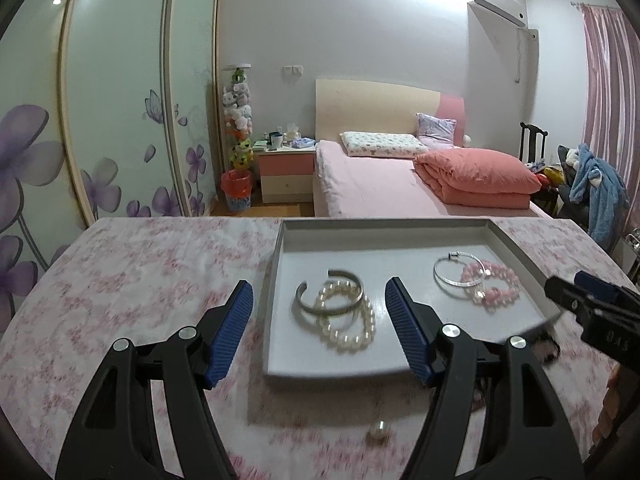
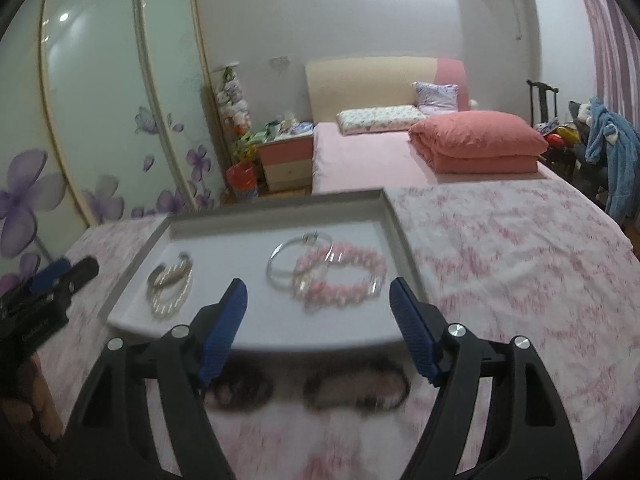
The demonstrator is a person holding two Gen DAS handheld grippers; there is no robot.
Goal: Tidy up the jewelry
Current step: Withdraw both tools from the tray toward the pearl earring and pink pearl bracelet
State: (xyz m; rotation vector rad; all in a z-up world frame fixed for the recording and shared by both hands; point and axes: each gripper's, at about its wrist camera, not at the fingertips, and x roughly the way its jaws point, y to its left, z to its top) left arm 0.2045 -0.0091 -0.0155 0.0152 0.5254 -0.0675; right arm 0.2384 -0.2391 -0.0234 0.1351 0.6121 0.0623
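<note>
1. A grey tray (image 1: 280, 264) sits on a surface (image 1: 140, 272) covered with a pink floral cloth; in the left wrist view it fills the centre and right, in the right wrist view the centre left.
2. In the tray's left part a silver cuff bangle (image 1: 329, 292) lies overlapping a white pearl bracelet (image 1: 348, 320).
3. In its right part, towards the far side, a thin silver ring bangle (image 1: 460, 276) overlaps a pink bead bracelet (image 1: 492, 286).
4. A single pearl-like bead (image 1: 380, 433) rests on the cloth in front of the tray, at the lower centre of the left wrist view.
5. Dark, blurred beaded pieces (image 2: 356, 392) lie on the cloth just in front of the tray's near edge in the right wrist view.
6. The left tongs (image 1: 320, 304) are spread with nothing between the blue pads, hovering over the tray's near left corner.
7. The right tongs (image 2: 318, 304) are likewise spread and empty, above the tray's near right edge.
8. A bed (image 1: 380, 192) with a folded pink quilt stands behind the surface.
</note>
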